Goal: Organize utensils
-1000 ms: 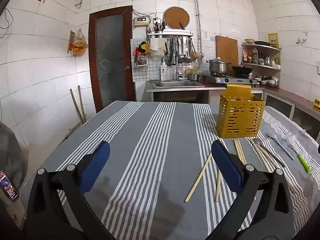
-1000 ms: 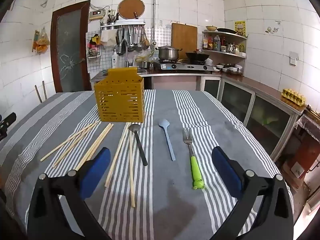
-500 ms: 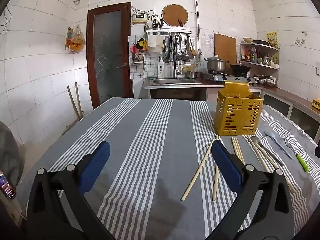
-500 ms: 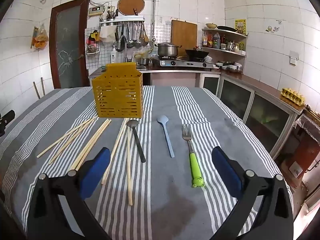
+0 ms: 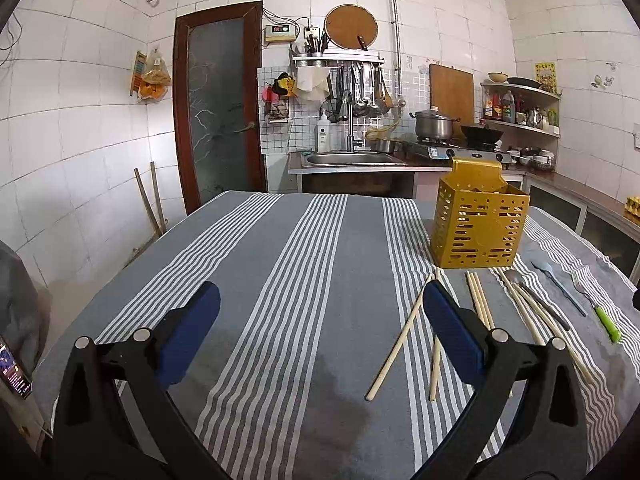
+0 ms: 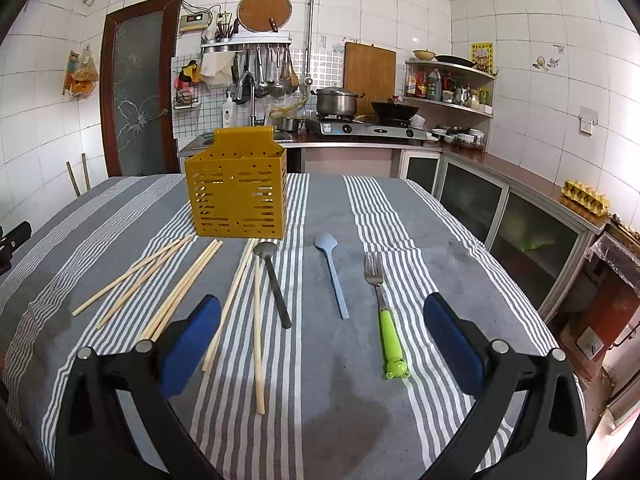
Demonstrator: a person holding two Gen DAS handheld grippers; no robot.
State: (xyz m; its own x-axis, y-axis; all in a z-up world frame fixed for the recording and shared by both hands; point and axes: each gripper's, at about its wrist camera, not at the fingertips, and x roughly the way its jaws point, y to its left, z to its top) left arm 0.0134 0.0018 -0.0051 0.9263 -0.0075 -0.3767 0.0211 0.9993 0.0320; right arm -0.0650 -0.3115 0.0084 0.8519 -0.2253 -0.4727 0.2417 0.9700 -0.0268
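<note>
- Right wrist view: right gripper (image 6: 322,340) hovering above the striped cloth (image 6: 400,216) on the bench, blue fingers (image 6: 190,338) spread wide, gripping nothing.
- Yellow holder (image 6: 238,196) upright on the cloth, taken as landmark for everything below.
- Chopsticks (image 6: 184,284) scattered flat in front of the holder: one pair fanned out to its front left, another pair side by side nearer the middle, two more below its right corner, the longest reaching closest to the camera.
- Dark-handled spoon (image 6: 272,276) just in front of the holder's right corner, bowl toward the holder, lying beside the chopsticks there; cannot tell whether touching.
- Blue spoon (image 6: 332,272) to the right of the holder and nearer the camera, bowl at the far end, apart from its neighbours.
- Fork (image 6: 384,312) with green handle farthest right of the holder, tines pointing away, handle end near the right finger.
- Left wrist view: left gripper (image 5: 322,340) over bare cloth well left of the holder (image 5: 478,224), fingers (image 5: 452,340) likewise wide apart and empty.
- Same view: chopsticks (image 5: 400,336) in front of the holder, right finger overlapping them in the picture; spoons and fork beyond, toward the right edge.
</note>
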